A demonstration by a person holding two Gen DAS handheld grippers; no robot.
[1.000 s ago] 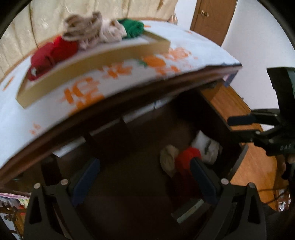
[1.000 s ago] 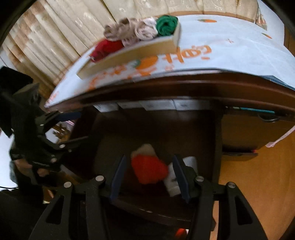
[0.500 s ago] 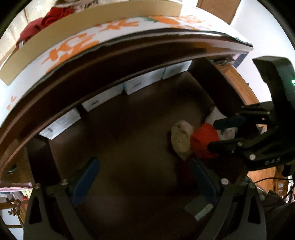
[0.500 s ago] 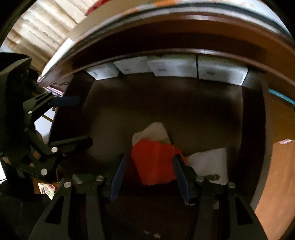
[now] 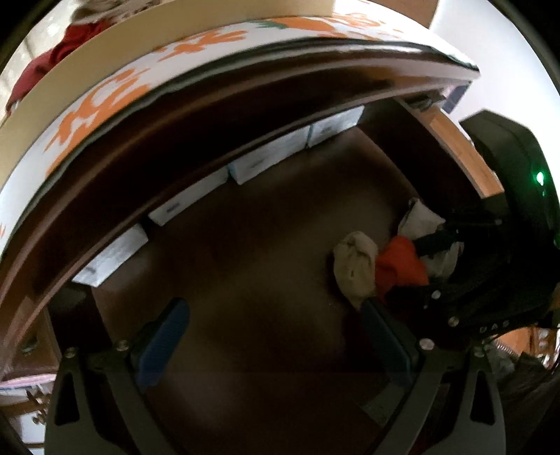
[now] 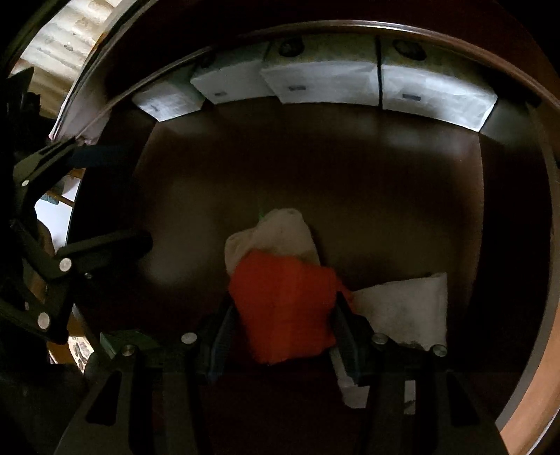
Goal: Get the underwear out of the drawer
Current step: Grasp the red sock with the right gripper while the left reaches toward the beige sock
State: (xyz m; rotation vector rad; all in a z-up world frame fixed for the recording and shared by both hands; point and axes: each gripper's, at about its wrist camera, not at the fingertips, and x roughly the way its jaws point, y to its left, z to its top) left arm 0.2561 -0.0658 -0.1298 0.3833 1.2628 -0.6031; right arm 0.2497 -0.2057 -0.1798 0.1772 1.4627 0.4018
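In the open dark wooden drawer (image 6: 315,168) lie three rolled pieces of underwear close together: a red one (image 6: 280,287), a beige one (image 6: 280,231) behind it and a white one (image 6: 402,304) to its right. My right gripper (image 6: 283,308) points steeply down, its jaws open and straddling the red piece, one finger at each side. In the left wrist view the same red piece (image 5: 395,266) sits between the right gripper's (image 5: 420,266) fingers. My left gripper (image 5: 271,311) hangs open over the bare drawer floor (image 5: 245,262), left of the pile, holding nothing.
A row of white boxes (image 6: 315,80) lines the drawer's back wall. The tabletop above, covered in a white cloth with orange print (image 5: 105,94), overhangs the drawer and carries a cardboard tray (image 5: 175,21) with a red garment (image 5: 52,59). Wooden floor shows at right.
Both grippers have sunk and tipped down into the drawer. The tabletop and tray slid out of the right wrist view. The right gripper's fingers now flank the red piece, their gap unchanged.
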